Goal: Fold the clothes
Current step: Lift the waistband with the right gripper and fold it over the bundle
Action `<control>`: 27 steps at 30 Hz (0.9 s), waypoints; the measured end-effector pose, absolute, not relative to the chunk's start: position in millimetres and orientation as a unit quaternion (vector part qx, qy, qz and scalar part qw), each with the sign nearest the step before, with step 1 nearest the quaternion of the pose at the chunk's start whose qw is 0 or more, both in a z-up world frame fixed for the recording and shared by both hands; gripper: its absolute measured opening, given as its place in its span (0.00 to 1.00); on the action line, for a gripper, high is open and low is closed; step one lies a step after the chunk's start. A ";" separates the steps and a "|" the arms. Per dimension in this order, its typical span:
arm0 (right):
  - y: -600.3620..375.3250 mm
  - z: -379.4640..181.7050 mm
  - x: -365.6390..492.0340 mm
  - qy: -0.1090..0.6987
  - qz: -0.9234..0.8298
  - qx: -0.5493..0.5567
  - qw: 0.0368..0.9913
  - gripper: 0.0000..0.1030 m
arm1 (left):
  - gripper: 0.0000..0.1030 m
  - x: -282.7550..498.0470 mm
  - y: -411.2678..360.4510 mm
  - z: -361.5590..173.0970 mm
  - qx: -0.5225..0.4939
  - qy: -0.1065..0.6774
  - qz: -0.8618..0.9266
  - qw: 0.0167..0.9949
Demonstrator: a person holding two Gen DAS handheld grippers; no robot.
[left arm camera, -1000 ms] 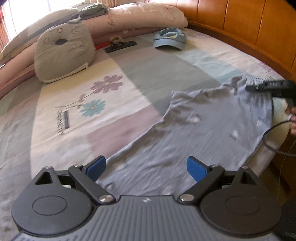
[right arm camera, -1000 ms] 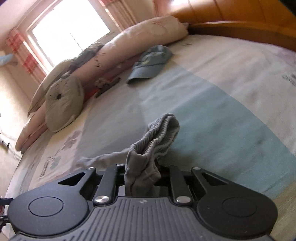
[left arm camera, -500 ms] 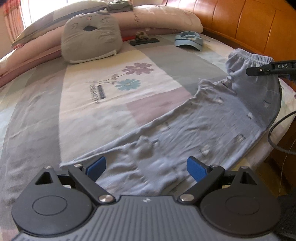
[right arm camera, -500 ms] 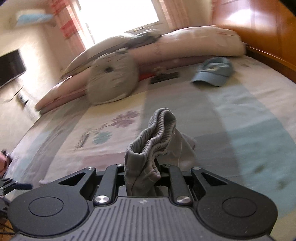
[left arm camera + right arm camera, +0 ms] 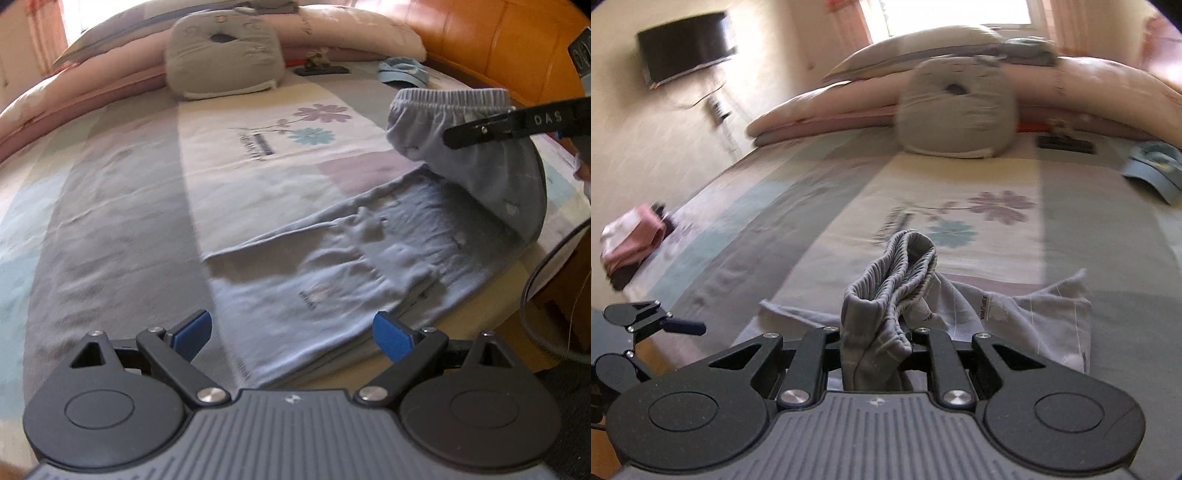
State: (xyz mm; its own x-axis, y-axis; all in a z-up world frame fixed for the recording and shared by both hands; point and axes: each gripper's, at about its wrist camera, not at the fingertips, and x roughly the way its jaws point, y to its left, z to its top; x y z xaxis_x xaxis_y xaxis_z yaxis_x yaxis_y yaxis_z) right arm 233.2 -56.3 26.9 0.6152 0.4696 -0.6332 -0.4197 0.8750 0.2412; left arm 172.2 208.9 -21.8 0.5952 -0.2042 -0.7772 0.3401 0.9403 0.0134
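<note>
Grey trousers (image 5: 369,266) lie along the near edge of the bed, legs toward my left gripper. My left gripper (image 5: 291,334) is open and empty, low over the leg ends. My right gripper (image 5: 875,338) is shut on the elastic waistband (image 5: 897,266) and holds it lifted above the bed. In the left wrist view the right gripper (image 5: 495,127) shows at the right, with the waistband (image 5: 450,99) raised and arched over the trouser legs. In the right wrist view the left gripper (image 5: 665,325) shows at the far left.
A grey cat pillow (image 5: 225,62) and rolled pink bedding (image 5: 351,29) lie at the head of the bed. A blue cap (image 5: 402,70) and a dark object (image 5: 321,68) lie near them. Folded pink clothes (image 5: 631,240) lie at the far edge. A wooden headboard (image 5: 498,40) stands on the right.
My right gripper has carried the waistband up and leftward over the trouser legs. My left gripper has swung left along the bed and stayed open.
</note>
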 end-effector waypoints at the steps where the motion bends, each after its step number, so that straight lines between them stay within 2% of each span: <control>1: -46.2 27.2 234.5 0.364 0.256 0.027 0.895 0.18 | 0.92 170.7 213.2 -22.3 0.077 0.423 -0.147 0.891; 12: 53.7 28.7 245.7 0.374 0.361 -0.044 0.853 0.19 | 0.92 155.8 241.9 -28.1 0.043 0.424 -0.102 0.899; 25: 114.7 -9.6 270.2 0.425 0.384 -0.103 0.813 0.19 | 0.92 141.7 269.3 -38.6 0.000 0.433 -0.050 0.900; 27: 121.5 -14.1 272.3 0.430 0.386 -0.113 0.809 0.23 | 0.92 141.3 271.4 -39.7 -0.003 0.433 -0.046 0.900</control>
State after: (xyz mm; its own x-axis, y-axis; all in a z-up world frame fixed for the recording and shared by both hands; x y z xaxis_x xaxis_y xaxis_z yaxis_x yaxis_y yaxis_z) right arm 272.3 121.5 -14.1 0.3327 0.5278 -0.7815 -0.7212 0.6764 0.1497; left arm 141.3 271.4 -39.7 0.6200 -0.0853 -0.7800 0.0797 0.9958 -0.0455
